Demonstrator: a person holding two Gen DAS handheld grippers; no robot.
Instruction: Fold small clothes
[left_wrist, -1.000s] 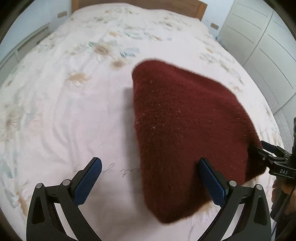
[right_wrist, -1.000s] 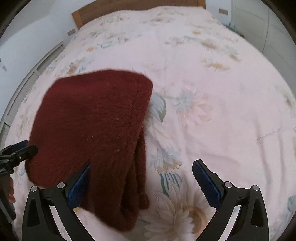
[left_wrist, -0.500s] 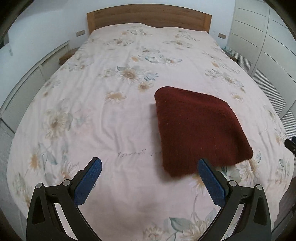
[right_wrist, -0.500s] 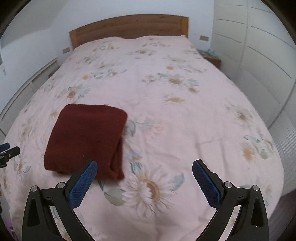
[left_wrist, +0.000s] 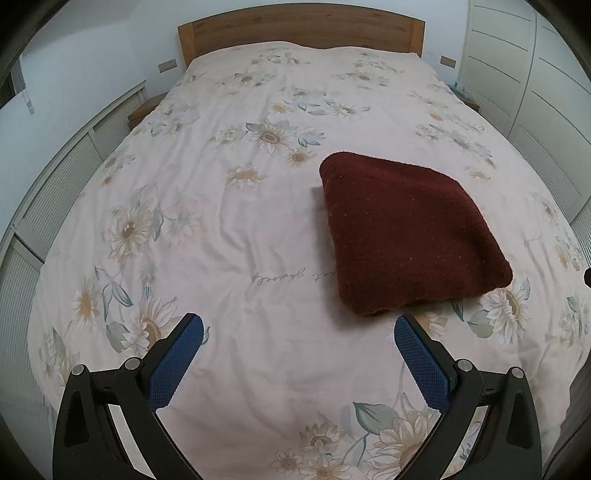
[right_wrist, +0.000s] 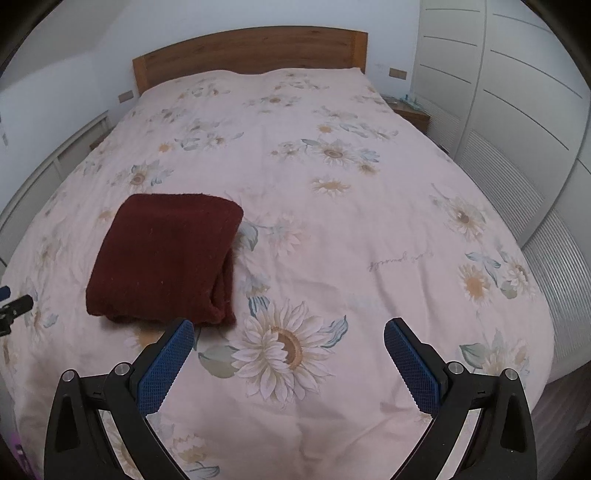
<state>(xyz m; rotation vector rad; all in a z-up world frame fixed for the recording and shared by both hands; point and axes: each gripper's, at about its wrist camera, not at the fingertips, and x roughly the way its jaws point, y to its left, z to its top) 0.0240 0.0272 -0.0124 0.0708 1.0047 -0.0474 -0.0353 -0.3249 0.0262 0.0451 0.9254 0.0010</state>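
A dark red fuzzy garment (left_wrist: 410, 232) lies folded into a thick square on the bed, right of centre in the left wrist view and at the left in the right wrist view (right_wrist: 166, 254). Its stacked layers show along its right edge in the right wrist view. My left gripper (left_wrist: 298, 332) is open and empty, pulled back above the near part of the bed, its right pad just short of the garment's near corner. My right gripper (right_wrist: 289, 336) is open and empty over a sunflower print, to the right of the garment.
The bed (left_wrist: 236, 206) has a pale pink floral cover and a wooden headboard (left_wrist: 299, 31). White wardrobe doors (right_wrist: 517, 110) stand along the right side. A low white cabinet (left_wrist: 62, 177) runs along the left. A bedside table (right_wrist: 410, 110) stands at the far right.
Both grippers have pulled back and up from the garment, which filled the views a second ago. The garment lies folded and still on the bed.
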